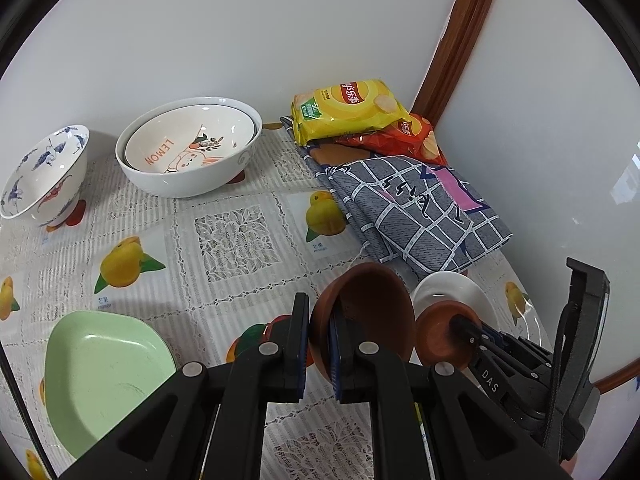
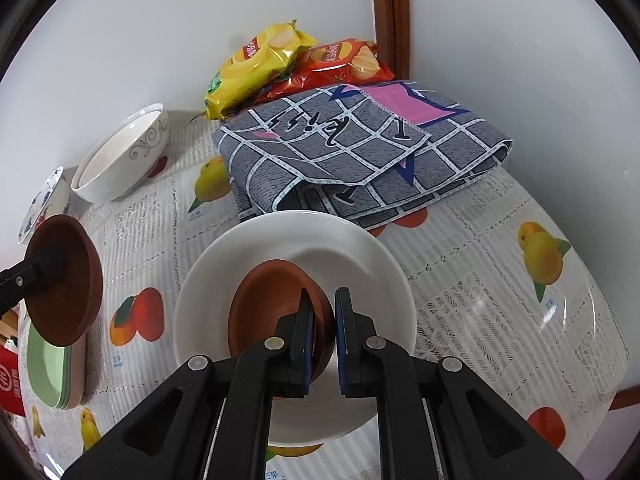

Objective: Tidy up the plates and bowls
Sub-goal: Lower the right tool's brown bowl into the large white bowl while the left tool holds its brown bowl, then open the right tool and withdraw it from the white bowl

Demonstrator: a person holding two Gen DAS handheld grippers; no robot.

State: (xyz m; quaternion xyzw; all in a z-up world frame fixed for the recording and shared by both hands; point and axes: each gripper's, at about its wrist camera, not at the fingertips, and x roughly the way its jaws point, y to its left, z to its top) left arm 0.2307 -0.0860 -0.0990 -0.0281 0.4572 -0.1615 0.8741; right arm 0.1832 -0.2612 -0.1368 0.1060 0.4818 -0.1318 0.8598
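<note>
My left gripper (image 1: 320,344) is shut on the rim of a brown bowl (image 1: 372,312) and holds it tilted above the table; it also shows in the right wrist view (image 2: 68,284). My right gripper (image 2: 323,332) is shut on the rim of a second, smaller brown bowl (image 2: 272,300), which sits in a white plate (image 2: 360,264). In the left wrist view this bowl (image 1: 440,332) and the plate (image 1: 460,288) are just right of my held bowl. A green dish (image 1: 104,372) lies at the near left.
A white bowl with a "LEMON" bowl nested inside (image 1: 188,148) and a blue-patterned bowl (image 1: 44,176) stand at the back left. A folded grey checked cloth (image 2: 360,152) and two chip bags (image 2: 280,60) lie by the wall. The table edge (image 2: 600,380) curves at the right.
</note>
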